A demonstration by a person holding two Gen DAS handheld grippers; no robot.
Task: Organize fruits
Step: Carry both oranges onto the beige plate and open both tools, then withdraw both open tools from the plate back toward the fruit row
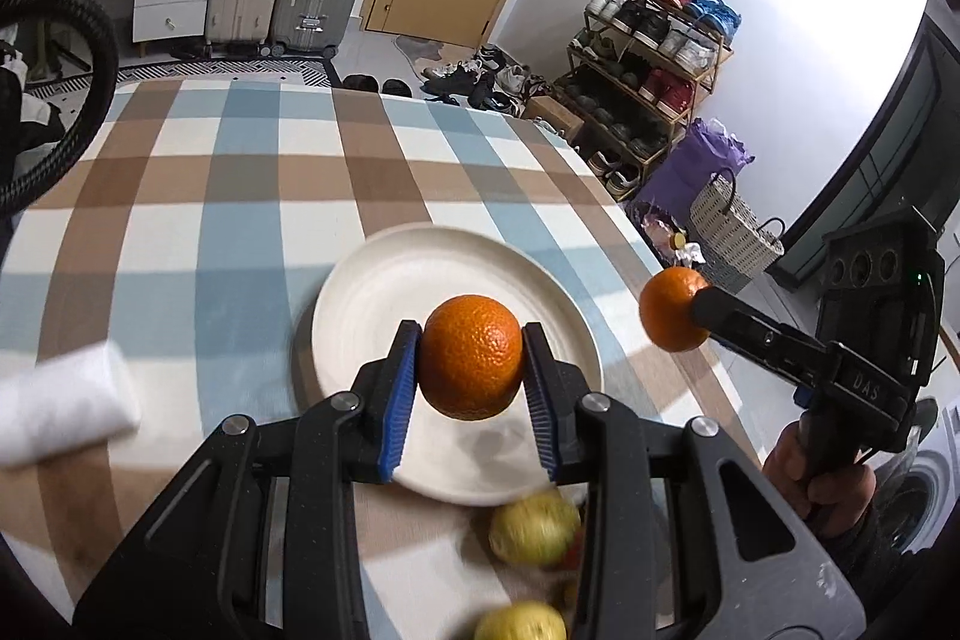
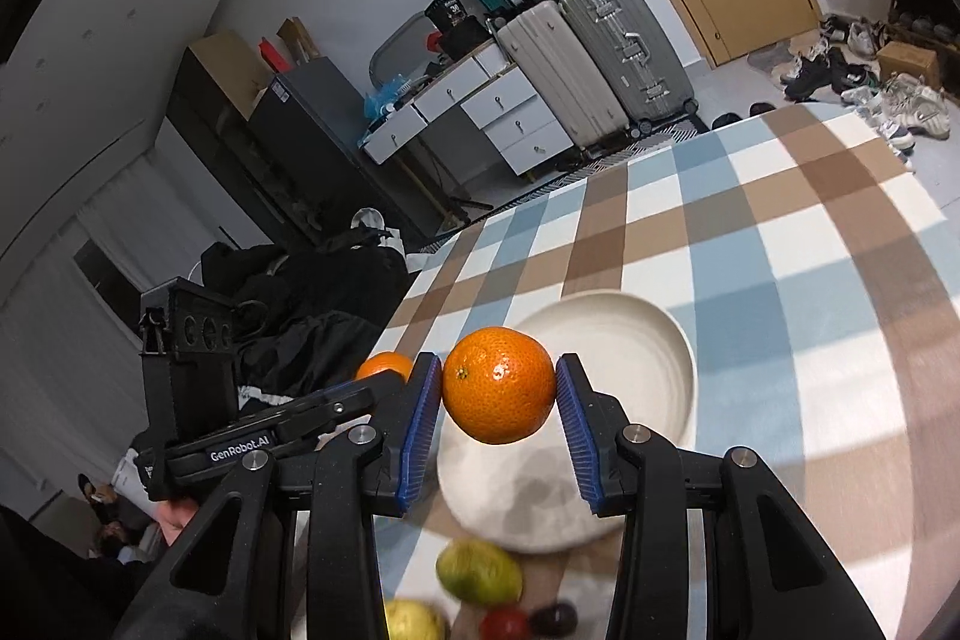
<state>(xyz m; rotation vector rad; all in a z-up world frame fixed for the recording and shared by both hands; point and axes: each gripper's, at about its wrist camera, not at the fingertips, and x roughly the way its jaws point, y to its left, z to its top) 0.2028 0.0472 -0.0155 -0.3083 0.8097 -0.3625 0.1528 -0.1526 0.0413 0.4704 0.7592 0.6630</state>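
Note:
My left gripper (image 1: 471,361) is shut on an orange (image 1: 470,356), held in the air above the white plate (image 1: 372,304). At the right of the left wrist view my right gripper (image 1: 690,310) is shut on a second orange (image 1: 669,310), over the table's right edge. The right wrist view shows that gripper (image 2: 499,388) clamping its orange (image 2: 498,385) above the plate (image 2: 654,340). The left gripper's orange (image 2: 384,365) peeks out to its left. Yellow-green fruits (image 1: 534,529) (image 2: 477,571) lie on the cloth in front of the plate, with a red fruit (image 2: 504,623) and a dark one (image 2: 555,617).
A checked cloth (image 1: 240,196) covers the table. A rolled white towel (image 1: 60,406) lies at the left. A braided black hose (image 1: 90,69) arcs at the far left. Beyond the right edge stand a shoe rack (image 1: 648,57) and a woven basket (image 1: 729,226).

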